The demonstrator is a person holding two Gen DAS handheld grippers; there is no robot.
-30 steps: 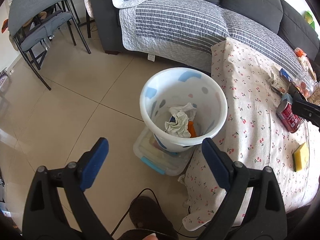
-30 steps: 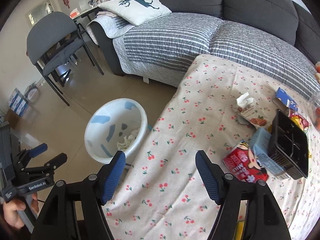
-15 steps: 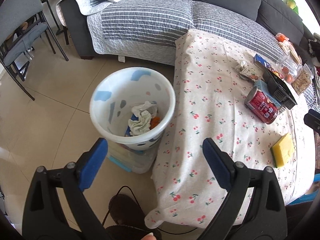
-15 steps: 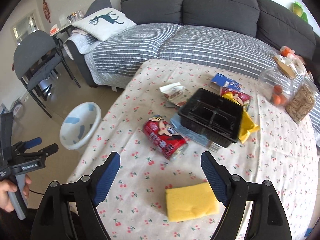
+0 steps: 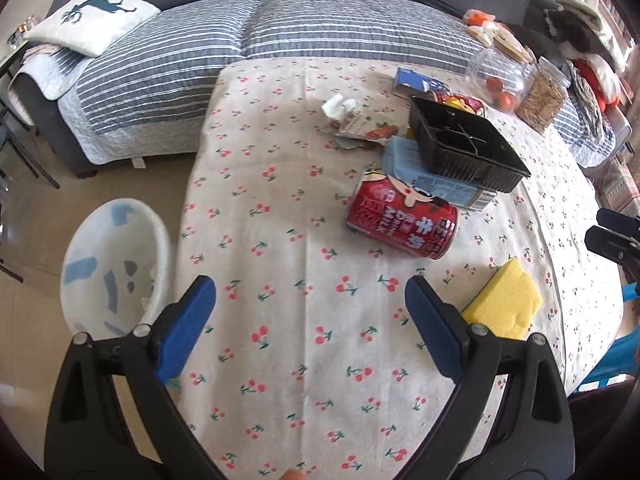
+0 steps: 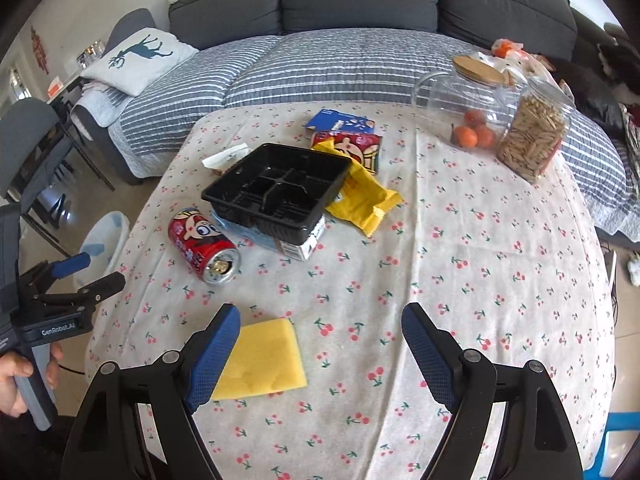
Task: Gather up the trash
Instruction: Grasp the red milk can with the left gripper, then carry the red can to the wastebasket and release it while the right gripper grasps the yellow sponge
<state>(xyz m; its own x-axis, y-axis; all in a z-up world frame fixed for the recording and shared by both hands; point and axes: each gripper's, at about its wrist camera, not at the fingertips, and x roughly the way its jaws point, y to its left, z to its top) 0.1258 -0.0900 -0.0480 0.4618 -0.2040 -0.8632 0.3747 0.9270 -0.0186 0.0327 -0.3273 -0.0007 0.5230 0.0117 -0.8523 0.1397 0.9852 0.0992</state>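
A red drink can (image 5: 402, 218) (image 6: 203, 246) lies on its side on the cherry-print tablecloth (image 5: 280, 240) (image 6: 460, 260). Behind it a black plastic tray (image 5: 464, 144) (image 6: 280, 186) rests on a blue carton (image 5: 428, 178). A yellow wrapper (image 6: 360, 196), a red snack pack (image 6: 352, 148), a blue pack (image 6: 340, 122) and a crumpled wrapper (image 5: 348, 116) lie around it. The white bin (image 5: 108, 268) (image 6: 100, 240) stands on the floor left of the table. My left gripper (image 5: 310, 328) is open and empty, short of the can. My right gripper (image 6: 320, 352) is open and empty by a yellow sponge (image 6: 260, 360) (image 5: 504, 308).
Two clear jars (image 6: 532, 132) with nuts and small oranges (image 6: 472, 136) stand at the table's far right. A grey sofa with a striped quilt (image 6: 320, 64) runs behind the table. A grey chair (image 6: 28, 148) stands at the left.
Both grippers have swung right from the bin to face the table. The can, tray and sponge now sit ahead of them. Both stay open and empty.
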